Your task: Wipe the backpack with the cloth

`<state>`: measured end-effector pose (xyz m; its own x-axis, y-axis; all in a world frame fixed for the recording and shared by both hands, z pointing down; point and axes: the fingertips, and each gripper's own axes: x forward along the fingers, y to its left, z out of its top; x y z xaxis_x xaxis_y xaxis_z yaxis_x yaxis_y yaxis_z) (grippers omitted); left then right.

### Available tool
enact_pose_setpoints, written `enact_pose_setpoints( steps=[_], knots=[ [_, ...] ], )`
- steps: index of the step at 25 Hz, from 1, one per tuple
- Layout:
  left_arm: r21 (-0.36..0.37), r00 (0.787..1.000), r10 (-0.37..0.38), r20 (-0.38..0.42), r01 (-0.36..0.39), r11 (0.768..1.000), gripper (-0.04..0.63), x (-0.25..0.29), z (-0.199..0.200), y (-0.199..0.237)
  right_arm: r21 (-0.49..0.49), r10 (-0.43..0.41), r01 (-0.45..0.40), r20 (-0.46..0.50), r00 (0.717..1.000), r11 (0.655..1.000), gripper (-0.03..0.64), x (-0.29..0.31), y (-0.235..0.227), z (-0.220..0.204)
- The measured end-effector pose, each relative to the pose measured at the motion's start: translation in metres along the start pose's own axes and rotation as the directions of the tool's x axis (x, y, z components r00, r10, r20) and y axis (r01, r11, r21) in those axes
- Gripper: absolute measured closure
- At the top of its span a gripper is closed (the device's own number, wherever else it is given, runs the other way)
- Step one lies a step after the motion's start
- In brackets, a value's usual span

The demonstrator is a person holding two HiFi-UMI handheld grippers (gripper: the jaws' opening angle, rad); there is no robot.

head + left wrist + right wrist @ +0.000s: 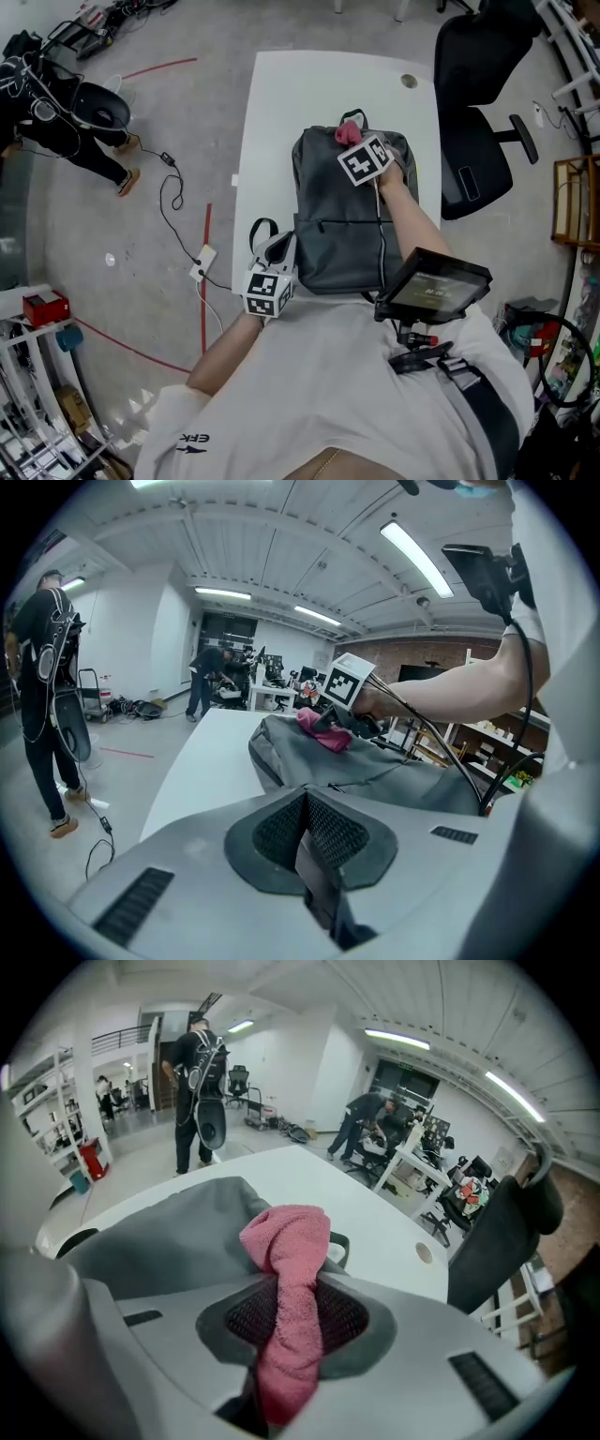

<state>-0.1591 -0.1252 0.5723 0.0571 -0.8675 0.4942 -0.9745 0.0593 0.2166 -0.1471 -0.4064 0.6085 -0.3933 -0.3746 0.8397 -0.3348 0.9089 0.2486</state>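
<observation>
1. A grey fabric backpack [342, 220] is lying flat on the white rectangular surface [281, 103], with its top handle pointing away from the person.
2. The right tongs [286, 1321] are clamping tight on a pink terry cloth [284, 1241]. The cloth's bunched end is sticking out past the tips and appears to be pressing on the backpack's far end, just beside the handle.
3. The left tongs [305, 841] are pinching closed on a dark webbing strap [323, 892] at the backpack's near left corner, apparently anchoring the bag while the other arm is reaching across it.
4. The cloth is looking soft and limp, so it is probably going to fold and drag rather than push. Gripping it deep in the wad, as the right tongs are doing, is leaving a padded end free for wiping.
5. The backpack is looking light and floppy, and its thin fabric is likely to wrinkle and slide over the smooth surface under a stroke. The strap is a sound place to hold it, being stiff, narrow webbing that is not slipping out the way a loose panel would.
6. Judging by the cloth's position at the far end, most of the panel toward the person is waiting to be wiped.
</observation>
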Motion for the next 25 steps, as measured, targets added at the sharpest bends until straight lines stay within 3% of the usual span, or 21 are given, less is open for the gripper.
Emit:
enact_pose_setpoints(
  steps=[6, 13, 17, 20, 25],
  knots=[
    [0.008, 1.0, -0.009, 0.0, 0.009, 1.0, 0.592, 0.006, 0.005, -0.007, 0.1, -0.074, 0.08, -0.065, 0.995, 0.992, 0.515, -0.008, -0.059, -0.046],
    [0.007, 1.0, -0.011, -0.005, 0.011, 1.0, 0.592, 0.009, 0.005, -0.015, 0.189, -0.036, 0.036, -0.004, 0.999, 0.981, 0.515, -0.02, -0.067, -0.053],
    [0.003, 1.0, -0.029, -0.003, 0.029, 1.0, 0.592, 0.008, 0.003, -0.019, 0.282, -0.037, 0.017, 0.069, 0.997, 0.959, 0.515, -0.051, -0.076, -0.056],
    [0.012, 0.998, -0.06, -0.006, 0.06, 0.998, 0.592, 0.008, -0.001, -0.022, 0.35, -0.097, 0.04, 0.145, 0.985, 0.936, 0.515, -0.077, -0.097, -0.061],
    [0.033, 0.992, -0.122, -0.01, 0.123, 0.992, 0.592, 0.005, -0.006, -0.025, 0.456, -0.154, 0.088, 0.108, 0.982, 0.886, 0.515, -0.106, -0.113, -0.112]
  ],
)
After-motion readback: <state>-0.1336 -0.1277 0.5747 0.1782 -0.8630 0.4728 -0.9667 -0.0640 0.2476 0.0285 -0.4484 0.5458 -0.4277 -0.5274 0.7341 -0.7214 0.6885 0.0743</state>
